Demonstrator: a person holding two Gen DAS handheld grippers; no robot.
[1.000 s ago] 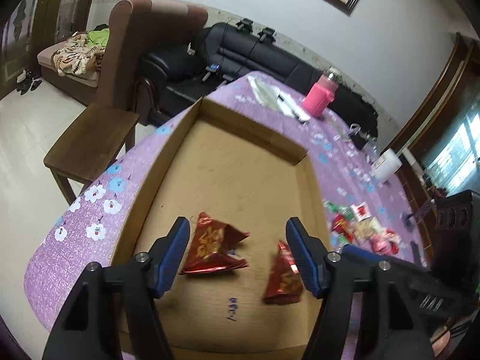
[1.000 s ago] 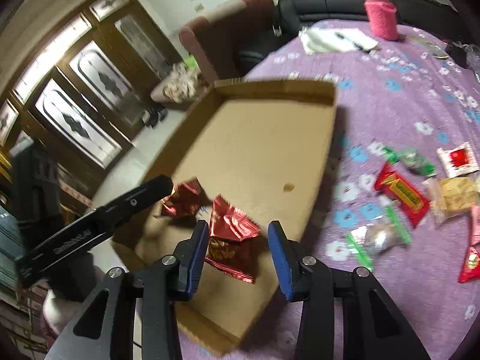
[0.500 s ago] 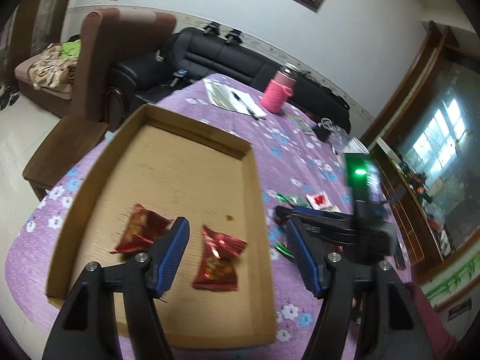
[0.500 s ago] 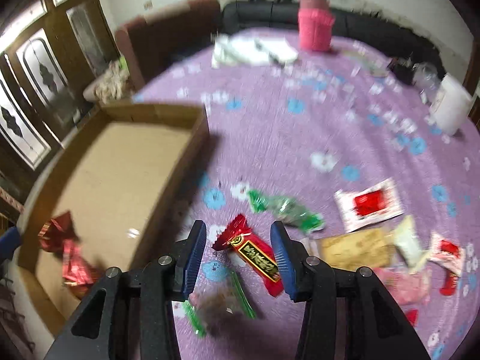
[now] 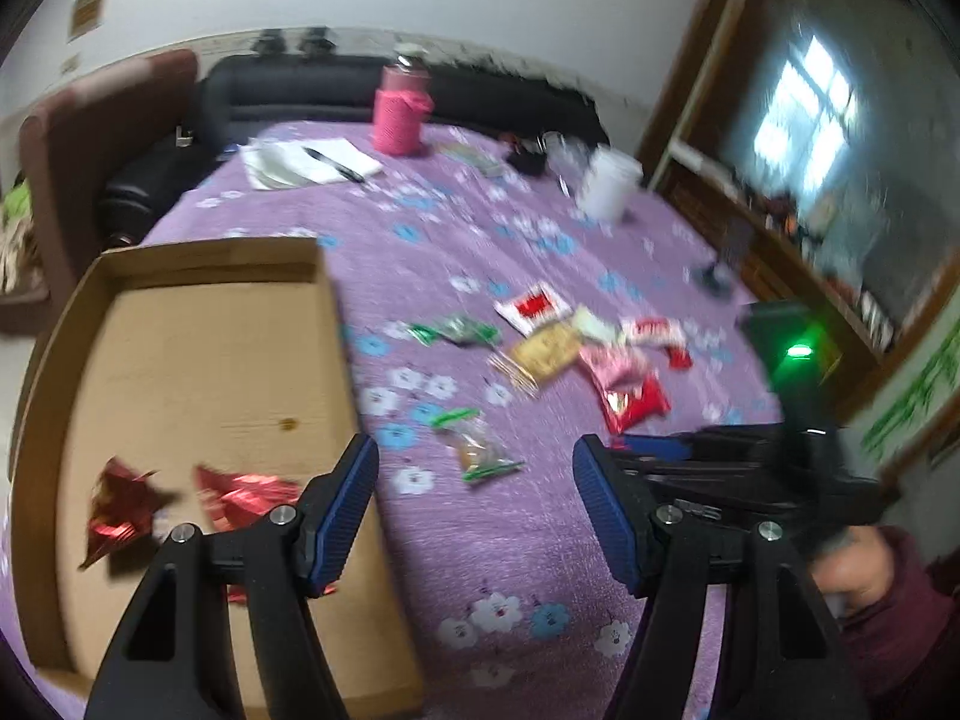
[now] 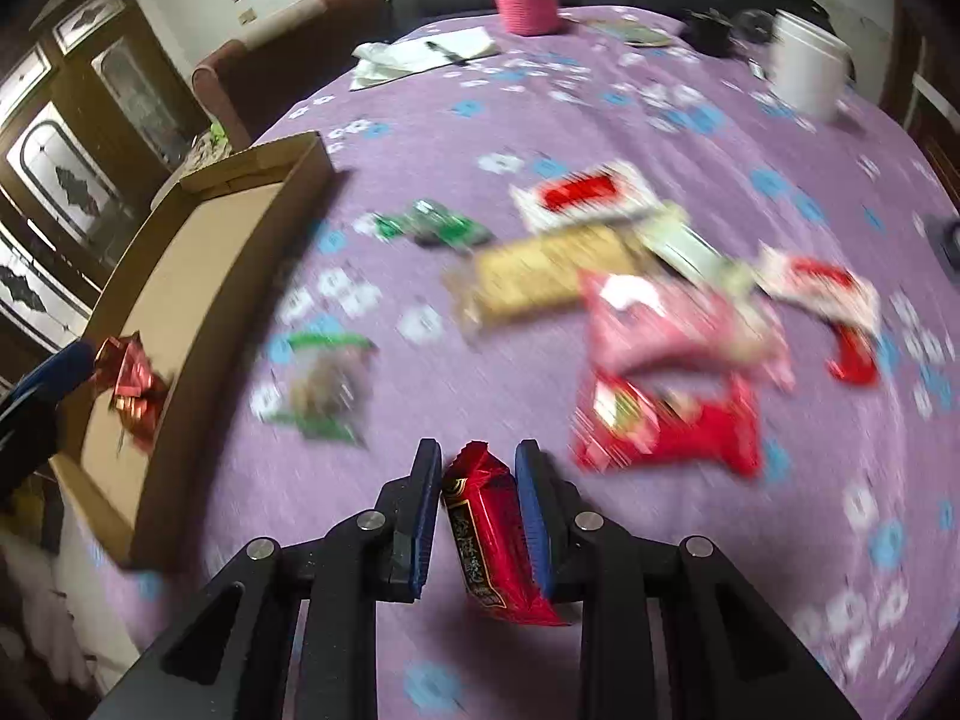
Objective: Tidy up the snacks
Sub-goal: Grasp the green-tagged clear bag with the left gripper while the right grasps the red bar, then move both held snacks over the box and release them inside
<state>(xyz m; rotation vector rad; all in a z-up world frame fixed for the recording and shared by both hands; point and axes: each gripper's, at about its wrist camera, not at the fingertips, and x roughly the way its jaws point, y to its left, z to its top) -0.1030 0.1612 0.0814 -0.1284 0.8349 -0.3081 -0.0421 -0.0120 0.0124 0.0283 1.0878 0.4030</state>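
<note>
pickup step underway: right gripper jaws are closing on a long red foil snack bar standing between them, just above the purple flowered tablecloth. left gripper hangs spread, empty. next, by my judgement: carry it to the shallow cardboard tray, which holds two red foil packets. roughly eight wrapped snacks remain loose.

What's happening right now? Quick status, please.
Right gripper closing on a red snack packet. Left gripper open, empty, over the purple cloth. Two red packets in the cardboard tray. Nothing in the way.
</note>
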